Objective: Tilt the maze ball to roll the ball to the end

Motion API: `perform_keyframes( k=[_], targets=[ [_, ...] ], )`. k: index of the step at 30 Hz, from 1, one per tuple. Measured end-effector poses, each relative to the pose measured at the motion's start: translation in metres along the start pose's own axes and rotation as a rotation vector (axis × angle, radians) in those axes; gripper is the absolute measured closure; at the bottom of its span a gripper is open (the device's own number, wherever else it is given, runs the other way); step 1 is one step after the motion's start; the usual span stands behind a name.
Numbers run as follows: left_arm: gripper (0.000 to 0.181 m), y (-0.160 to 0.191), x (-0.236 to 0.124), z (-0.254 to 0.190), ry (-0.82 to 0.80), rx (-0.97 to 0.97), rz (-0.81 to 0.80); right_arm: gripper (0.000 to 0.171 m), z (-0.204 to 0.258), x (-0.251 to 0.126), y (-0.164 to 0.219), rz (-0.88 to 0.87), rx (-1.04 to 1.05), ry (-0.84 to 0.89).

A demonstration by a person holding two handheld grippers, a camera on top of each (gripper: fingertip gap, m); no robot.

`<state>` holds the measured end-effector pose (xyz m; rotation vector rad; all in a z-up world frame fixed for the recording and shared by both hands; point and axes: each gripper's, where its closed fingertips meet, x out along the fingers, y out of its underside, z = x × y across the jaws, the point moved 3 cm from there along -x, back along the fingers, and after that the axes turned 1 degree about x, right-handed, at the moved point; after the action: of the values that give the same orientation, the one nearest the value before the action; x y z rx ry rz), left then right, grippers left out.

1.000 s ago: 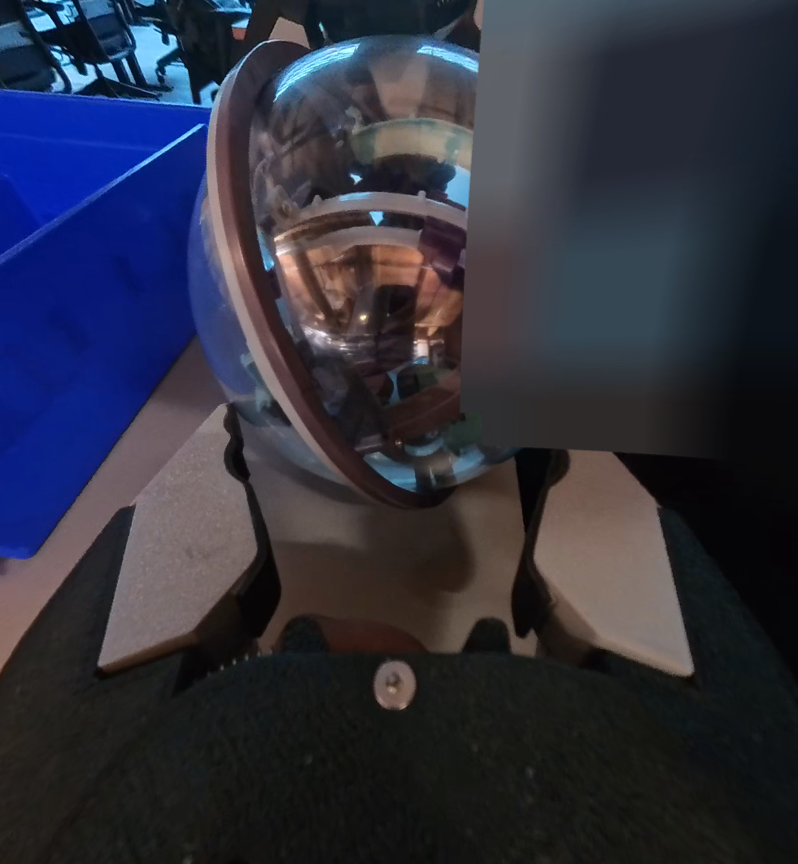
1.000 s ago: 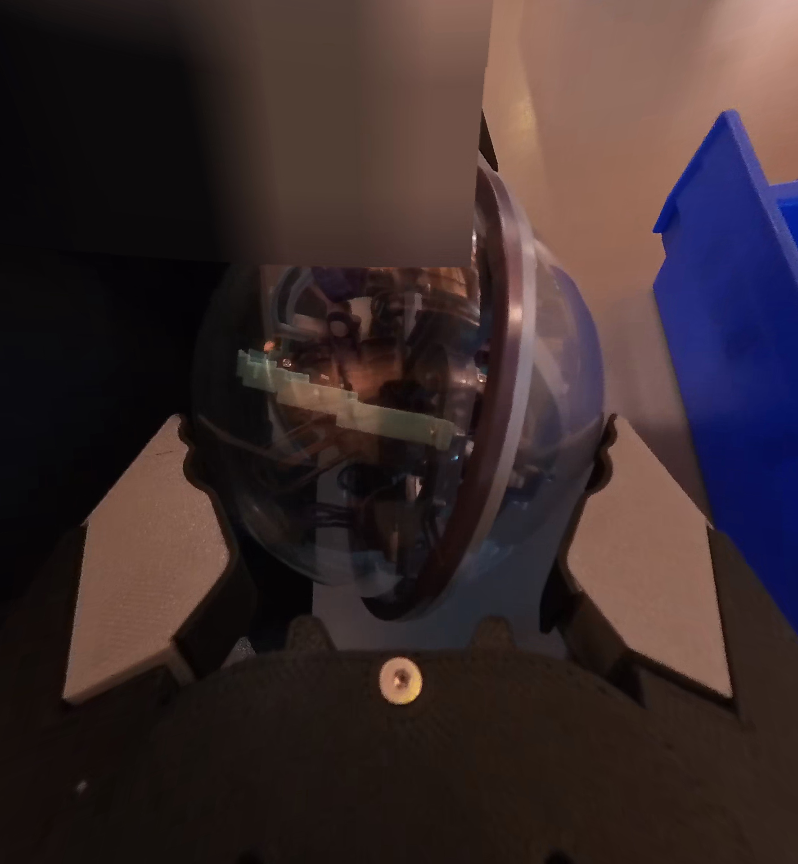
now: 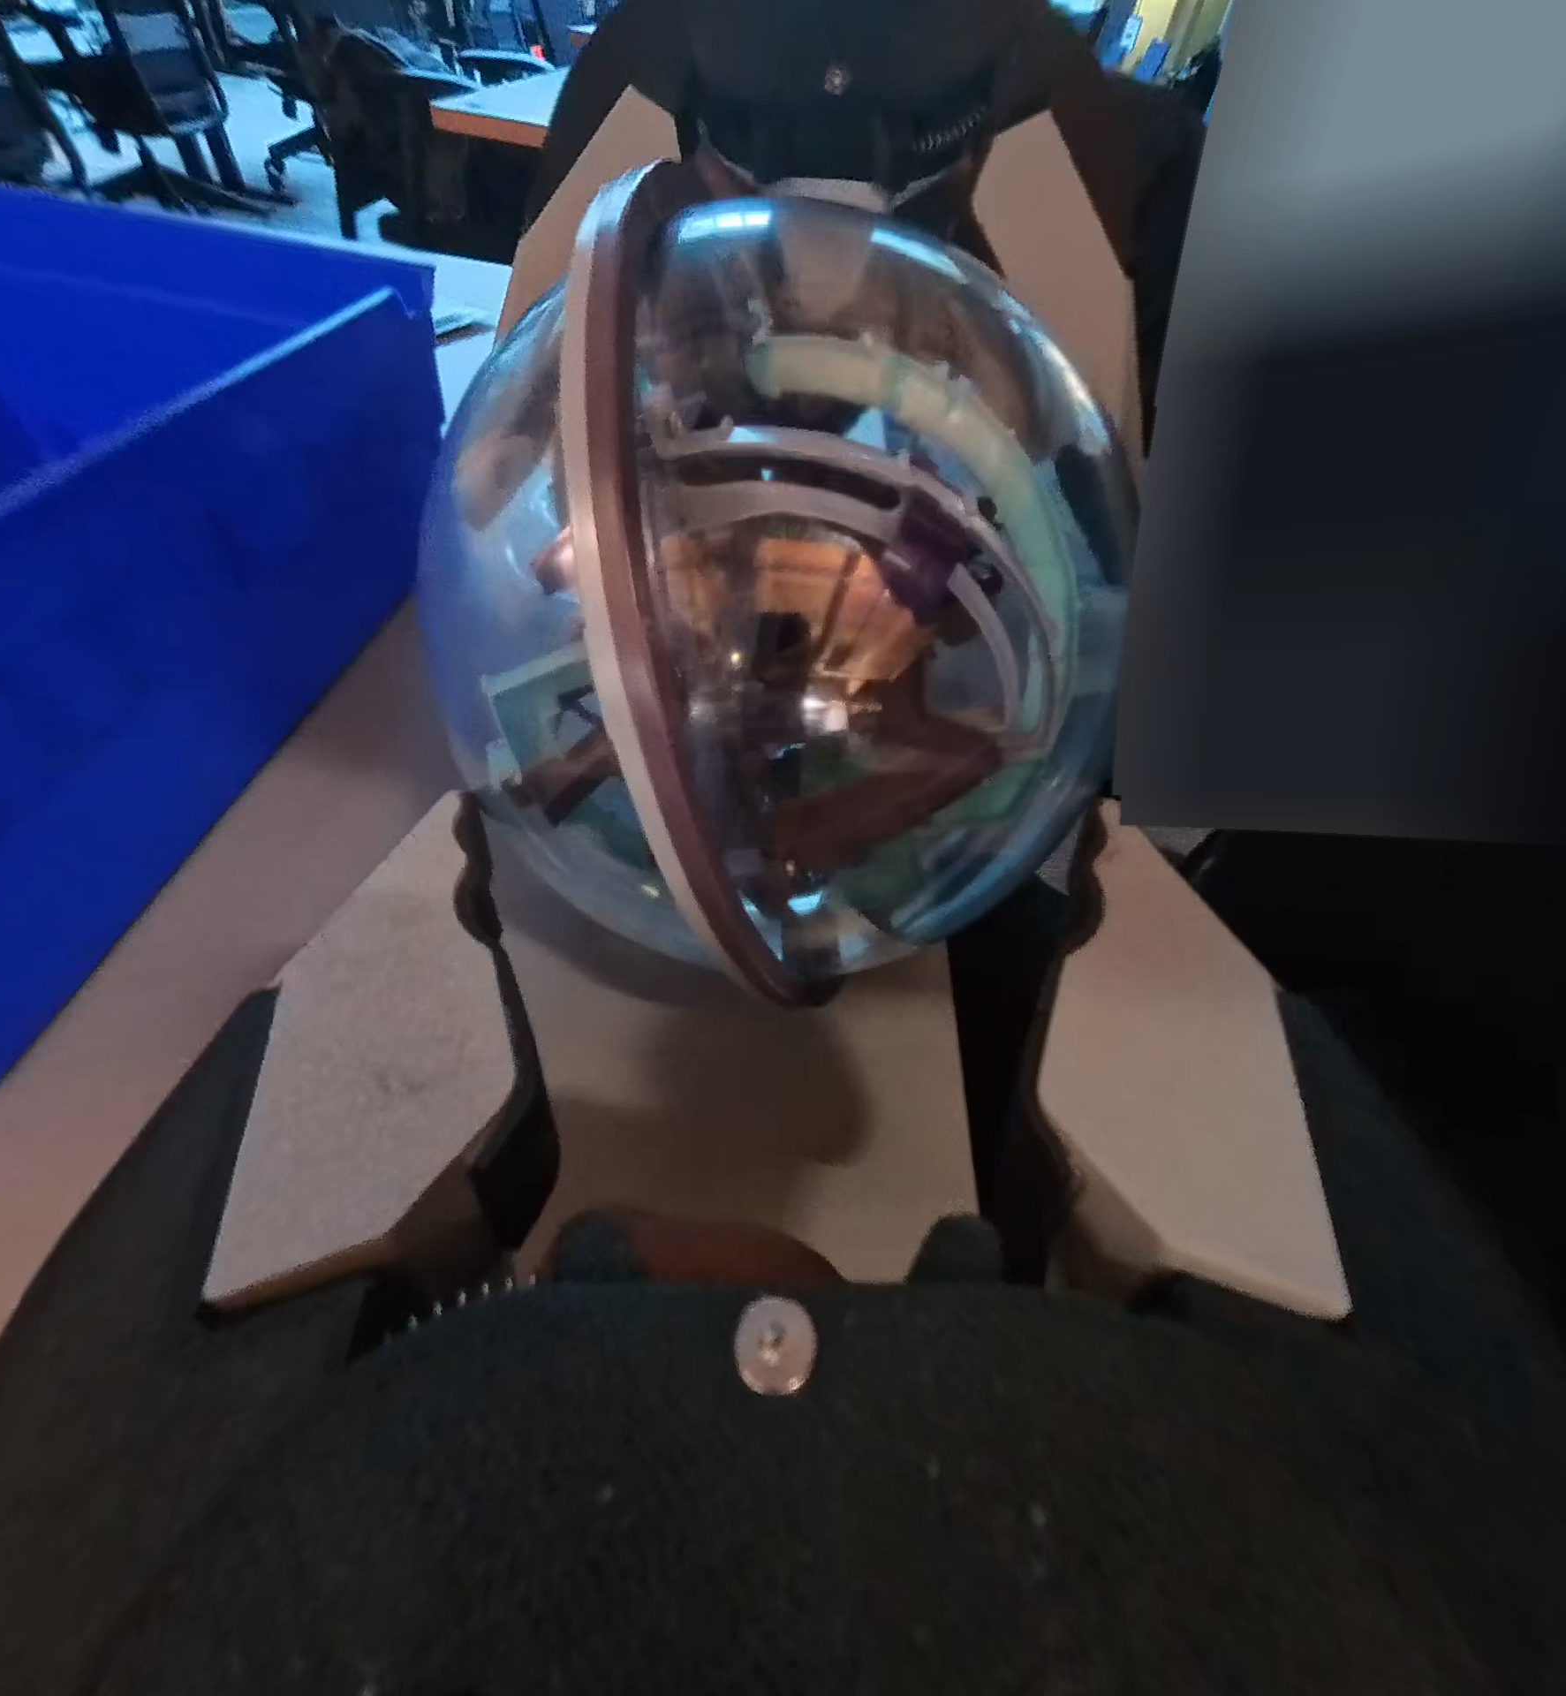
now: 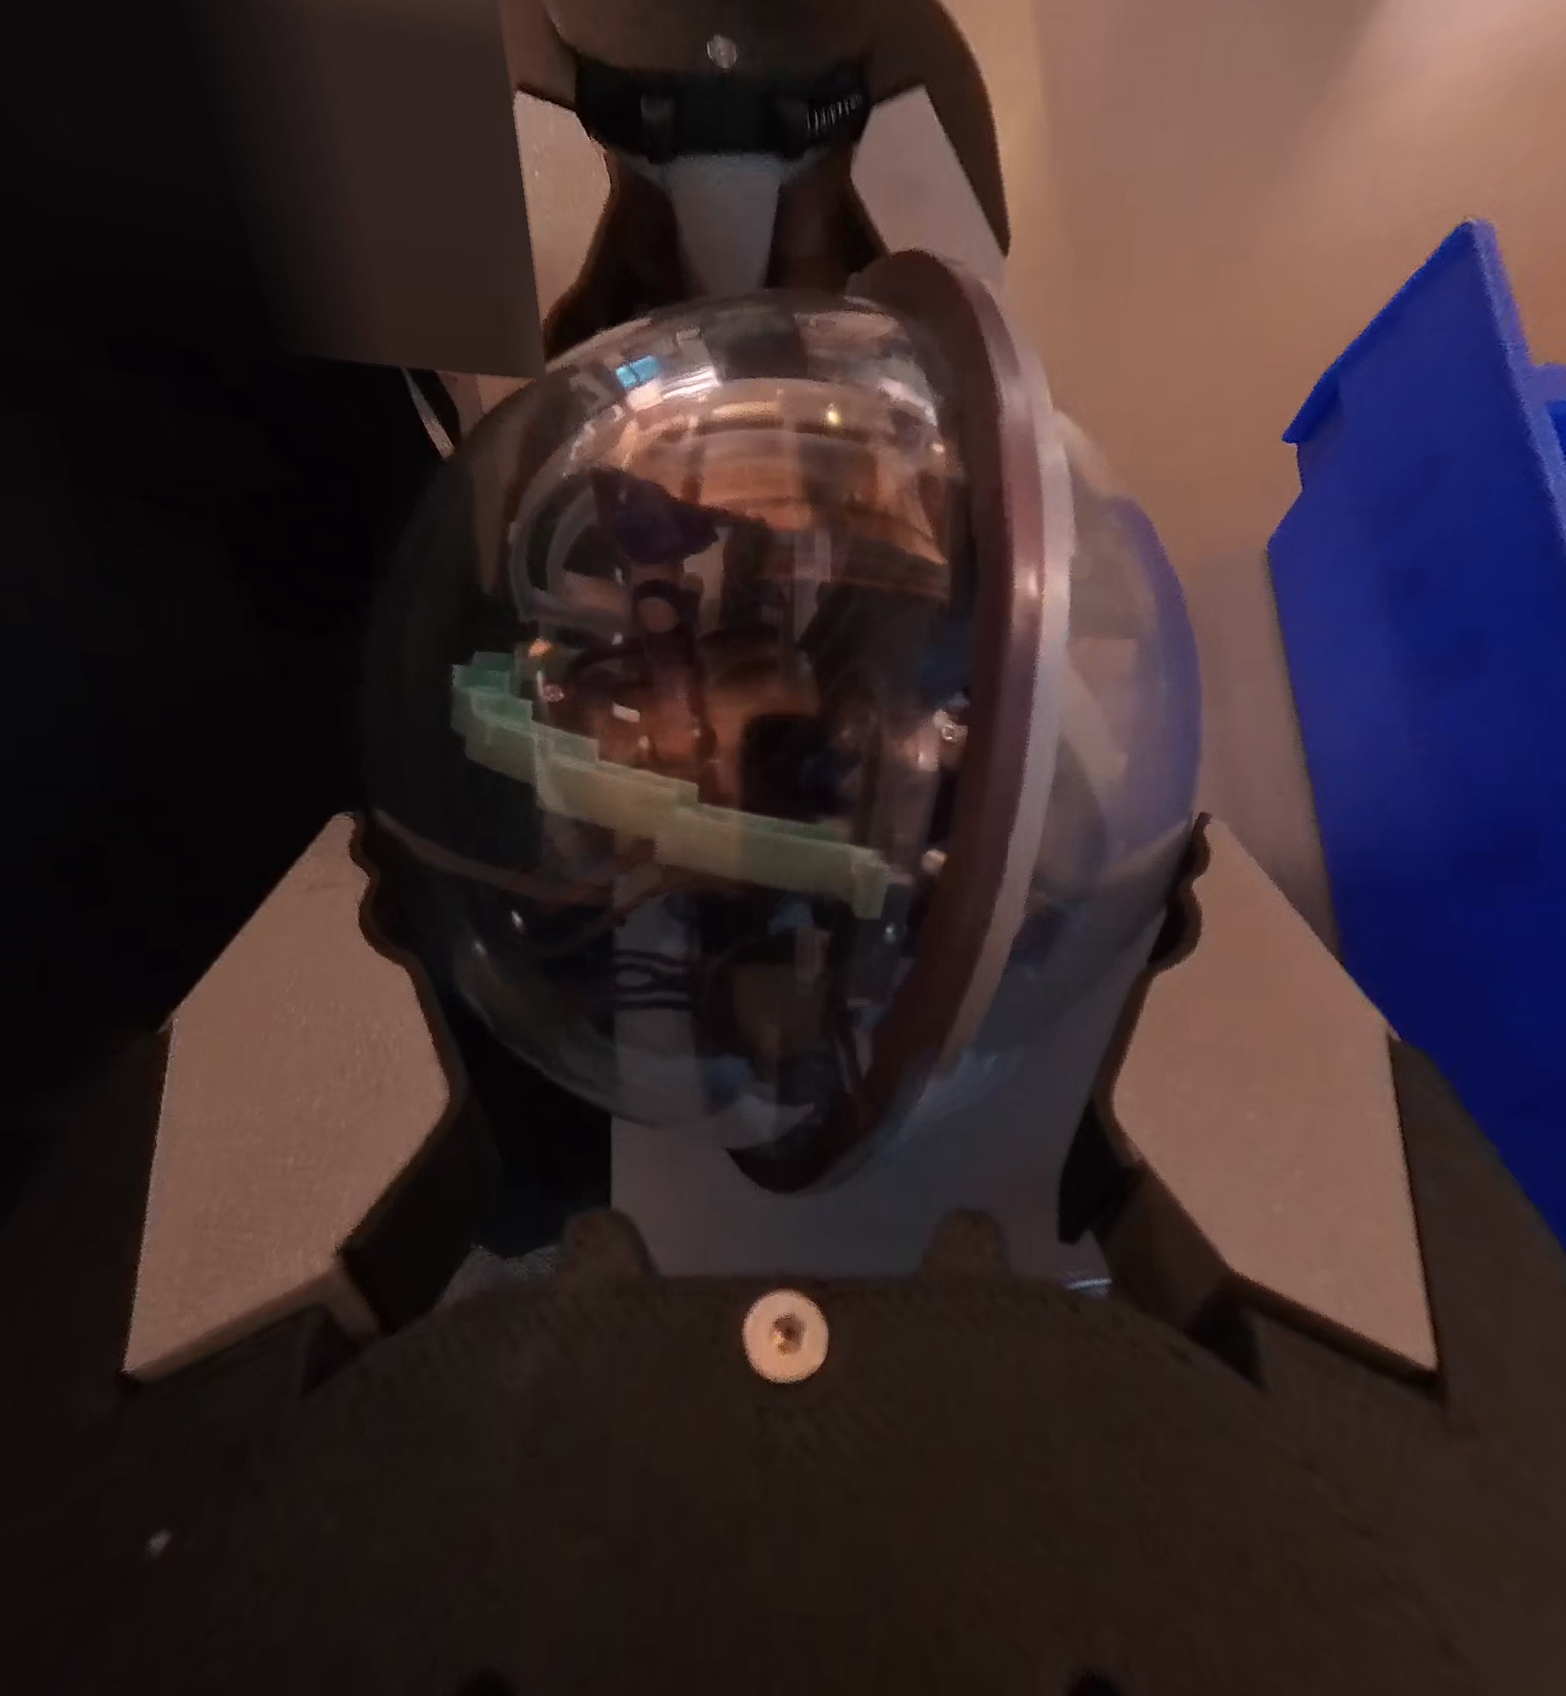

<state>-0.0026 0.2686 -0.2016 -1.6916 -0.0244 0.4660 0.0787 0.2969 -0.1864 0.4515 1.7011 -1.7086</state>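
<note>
The maze ball [image 3: 788,587] [image 4: 788,734] is a clear sphere with a dark brown and white ring round its middle, and it sits lifted above the table [image 3: 742,1101], caught between my two tools. The ring runs steeply, tilted off upright, so one clear half faces each camera. Inside I see pale green track, grey curved rails and brown ramps; the little ball itself I cannot pick out among the reflections.

My left hand-held gripper [image 3: 774,863] is spread wide, its fingers [image 3: 485,881] pressing the lower flanks of the sphere on either side. My right hand-held gripper [image 4: 779,881] is spread the same way from the opposite side, one finger [image 4: 393,899] against the dark half of the globe and the other against the half beyond the ring. Each tool shows in the other's view past the top of the sphere: the right one [image 3: 829,197] from the left wrist view, the left one [image 4: 724,184] from the right wrist view.

A blue bin [image 3: 118,551] [image 4: 1449,642] stands on the table just beside the sphere, on my left tool's left side. The sphere hangs near the table's edge, where the surface gives way to darkness. Office chairs [image 3: 146,101] stand well beyond the bin.
</note>
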Motion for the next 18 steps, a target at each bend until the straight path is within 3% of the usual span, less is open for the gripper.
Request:
perform_keyframes(
  k=[5,18],
  targets=[
    [0.050,-0.017,-0.006,0.002,0.005,0.094,0.014,0.013,-0.003,0.006,0.007,0.044,-0.001,-0.019],
    [0.049,-0.001,-0.004,0.008,-0.058,0.214,0.093,0.021,-0.006,0.001,-0.008,-0.027,-0.038,0.020]
  ],
)
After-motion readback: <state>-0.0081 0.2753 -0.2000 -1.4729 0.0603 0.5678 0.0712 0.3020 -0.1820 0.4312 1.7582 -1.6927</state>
